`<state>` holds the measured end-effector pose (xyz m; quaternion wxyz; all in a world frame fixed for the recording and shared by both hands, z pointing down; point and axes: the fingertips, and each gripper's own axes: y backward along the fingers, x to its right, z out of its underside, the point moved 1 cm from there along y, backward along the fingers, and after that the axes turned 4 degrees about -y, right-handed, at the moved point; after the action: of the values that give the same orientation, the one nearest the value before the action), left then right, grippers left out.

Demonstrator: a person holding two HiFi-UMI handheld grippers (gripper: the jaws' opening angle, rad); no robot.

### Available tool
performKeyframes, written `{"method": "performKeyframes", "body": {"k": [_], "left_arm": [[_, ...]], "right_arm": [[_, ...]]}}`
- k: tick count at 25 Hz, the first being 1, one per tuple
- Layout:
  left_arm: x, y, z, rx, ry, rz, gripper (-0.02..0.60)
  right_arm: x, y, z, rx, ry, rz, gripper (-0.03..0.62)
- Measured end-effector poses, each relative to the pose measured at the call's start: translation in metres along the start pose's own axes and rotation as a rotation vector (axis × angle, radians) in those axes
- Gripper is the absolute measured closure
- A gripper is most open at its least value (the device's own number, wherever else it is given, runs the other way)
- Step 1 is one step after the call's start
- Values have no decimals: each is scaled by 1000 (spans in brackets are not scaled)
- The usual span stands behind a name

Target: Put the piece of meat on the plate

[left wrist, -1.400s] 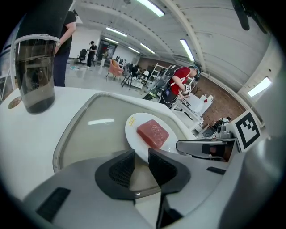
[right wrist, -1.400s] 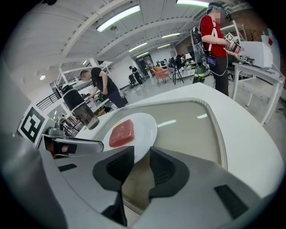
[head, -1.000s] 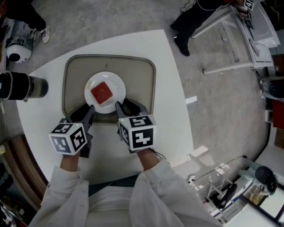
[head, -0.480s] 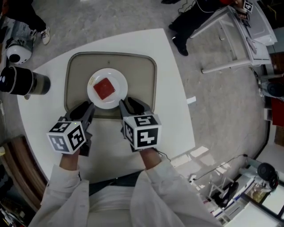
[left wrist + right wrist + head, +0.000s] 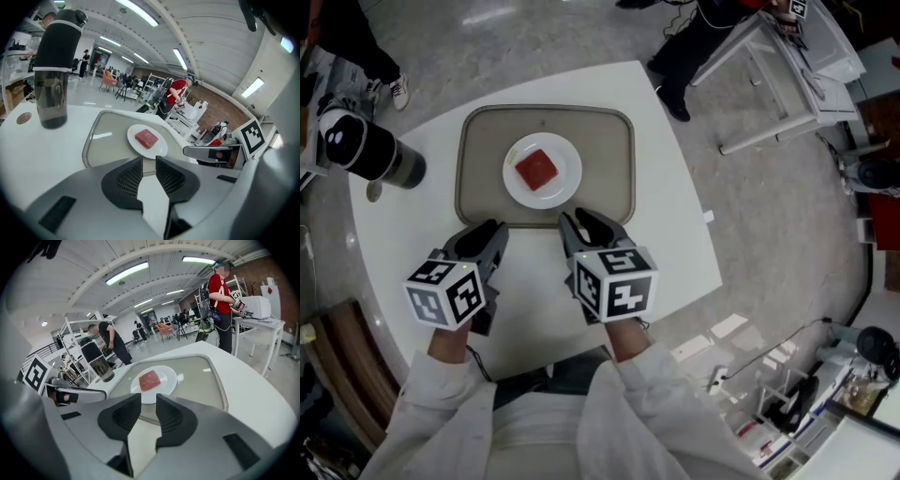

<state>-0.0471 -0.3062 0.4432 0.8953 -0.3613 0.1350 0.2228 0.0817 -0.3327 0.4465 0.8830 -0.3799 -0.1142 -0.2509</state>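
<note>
**Meat on the plate, both grippers empty at the tray's near edge**

The piece of meat (image 5: 536,169), a flat red square block, lies on the white plate (image 5: 566,184). The plate sits at about the middle of the beige tray (image 5: 609,141). The tray rests on the white worktop (image 5: 670,234), with its long sides running left to right as the person sees it.

The left hand-held gripper (image 5: 490,234) is on the person's side of the tray, with its tips just short of the tray's near left corner. Its own view shows the two dark ribbed jaws a narrow gap apart. Only bare worktop and the tray's rim show through the gap, so it holds nothing.

The right hand-held gripper (image 5: 578,223) is also on the person's side of the tray, right of the left one. Its tips reach the tray's near rim, roughly in line with the plate. Its jaws likewise stand a small gap apart with nothing between them, and neither gripper touches the plate or the meat.

Each gripper carries a marker cube (image 5: 614,281) on the end away from the tray, above the person's white sleeves (image 5: 628,394).

A dark bottle (image 5: 375,152) stands upright on the worktop to the left of the tray, well clear of it. A small round brown disc (image 5: 373,192) lies just beside the bottle.

Beyond the tray's far right corner, off the worktop, a person's dark legs and shoes (image 5: 675,70) stand on the floor.
</note>
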Motion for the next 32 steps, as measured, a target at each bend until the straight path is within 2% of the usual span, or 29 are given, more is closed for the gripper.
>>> {"method": "performKeyframes", "body": {"k": [5,10,12,19,23,32], "left_arm": [[10,44,14,14,-37,67,492],[22,93,29,46,-70,132,497],[30,113,31,71,-93,149,517],[67,176,44,120,-271,202,552],[78,193,55,165,-263,237,568],[95,217,77,182,-243,243,572]], "right_arm": [[-36,31,11,69,9,-11,545],[-84,66,26,137,45,-46,559],[-101,84,30,173,67,-59,563],[-162,131,51,246,149,-90,569],[-191,145,68,258,187,-176,572],[-218,167,88,253,221,-233,579]]}}
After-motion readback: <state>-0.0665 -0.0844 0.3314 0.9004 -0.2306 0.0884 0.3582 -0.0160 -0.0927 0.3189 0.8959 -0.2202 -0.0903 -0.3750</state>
